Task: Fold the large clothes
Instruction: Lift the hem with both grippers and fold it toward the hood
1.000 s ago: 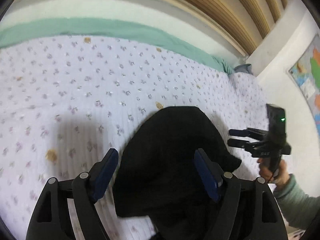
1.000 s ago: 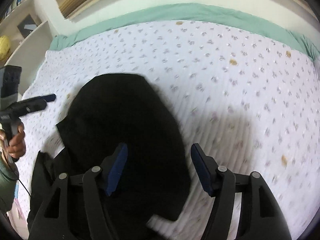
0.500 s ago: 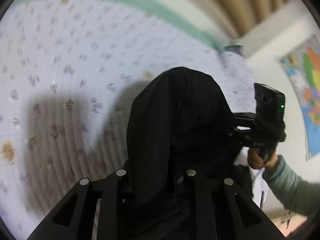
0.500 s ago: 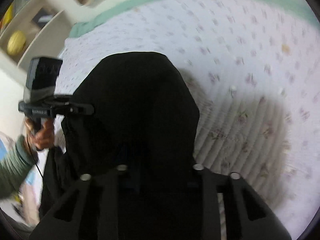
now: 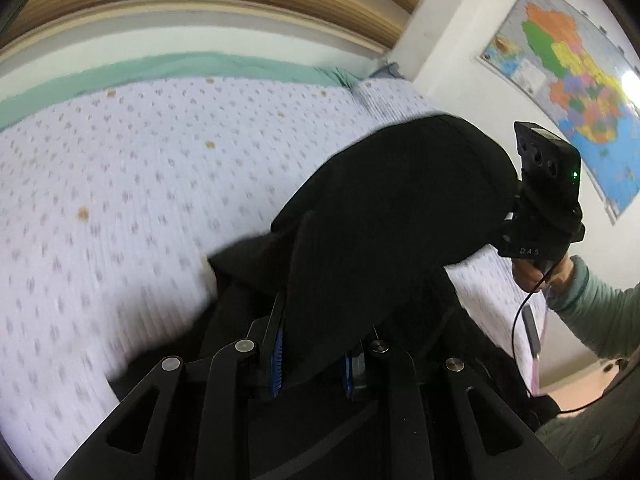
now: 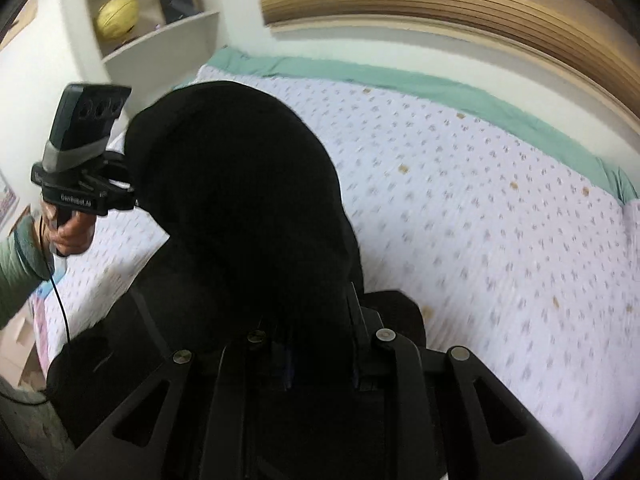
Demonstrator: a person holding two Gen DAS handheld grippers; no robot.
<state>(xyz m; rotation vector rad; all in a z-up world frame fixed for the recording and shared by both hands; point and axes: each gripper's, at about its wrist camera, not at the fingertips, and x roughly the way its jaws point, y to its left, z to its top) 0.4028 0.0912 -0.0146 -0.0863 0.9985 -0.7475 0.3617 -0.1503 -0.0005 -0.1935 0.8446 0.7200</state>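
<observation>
A large black garment (image 5: 384,216) is held up between both grippers above the bed, and it also shows in the right wrist view (image 6: 240,208). My left gripper (image 5: 312,368) is shut on one edge of the cloth, which drapes over its blue pads. My right gripper (image 6: 320,360) is shut on another edge, its fingertips buried in the fabric. Each gripper shows in the other's view, the right one (image 5: 544,200) and the left one (image 6: 80,168), both against the lifted cloth. The garment's lower part hangs down below the grippers.
The bed has a white flowered quilt (image 5: 140,184) with a green sheet edge (image 6: 360,72) at the far side, against a wooden headboard. A map (image 5: 576,80) hangs on the right wall. Shelves with a yellow ball (image 6: 118,16) stand at the left.
Both grippers went from open over the flat garment to shut on it. They have lifted it off the quilt and raised it, with the cloth now stretched between them.
</observation>
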